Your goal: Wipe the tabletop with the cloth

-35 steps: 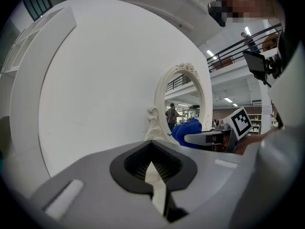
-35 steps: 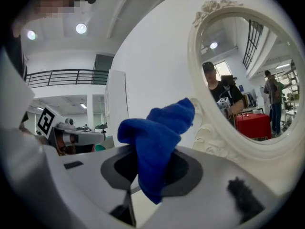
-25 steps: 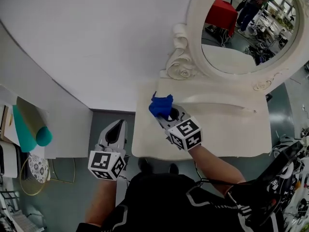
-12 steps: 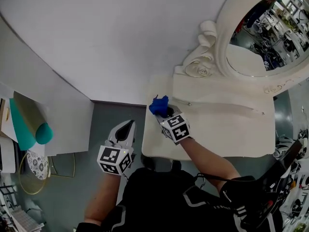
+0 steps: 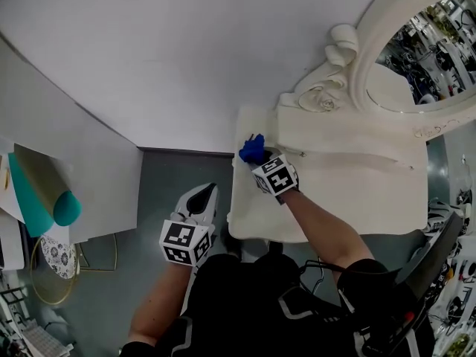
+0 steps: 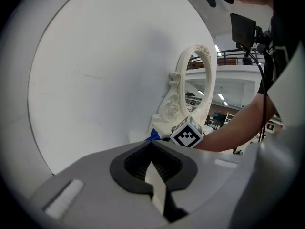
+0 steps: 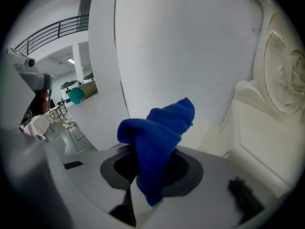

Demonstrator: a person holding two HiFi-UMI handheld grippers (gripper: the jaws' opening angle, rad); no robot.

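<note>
A bunched blue cloth (image 5: 253,150) (image 7: 159,137) is clamped in my right gripper (image 5: 262,162) (image 7: 143,194), which is shut on it at the back left corner of the cream tabletop (image 5: 349,199). The cloth sticks up out of the jaws. In the right gripper view the wall and the carved mirror frame (image 7: 283,75) lie just ahead. My left gripper (image 5: 199,203) (image 6: 157,199) hangs off the table to the left, over the grey floor, jaws together with nothing between them. From the left gripper view the right gripper's marker cube (image 6: 187,133) and a sliver of the cloth (image 6: 152,135) show ahead.
An oval mirror in an ornate cream frame (image 5: 387,73) stands at the table's back. A white wall (image 5: 149,58) runs behind. Left of the table are a white cabinet (image 5: 104,199), a teal roll (image 5: 44,199) and a gold wire stand (image 5: 74,270).
My right gripper with the cloth has slid back along the tabletop's left edge toward the rear corner by the mirror base. The head view has swung left. The left gripper stays low beside the table.
</note>
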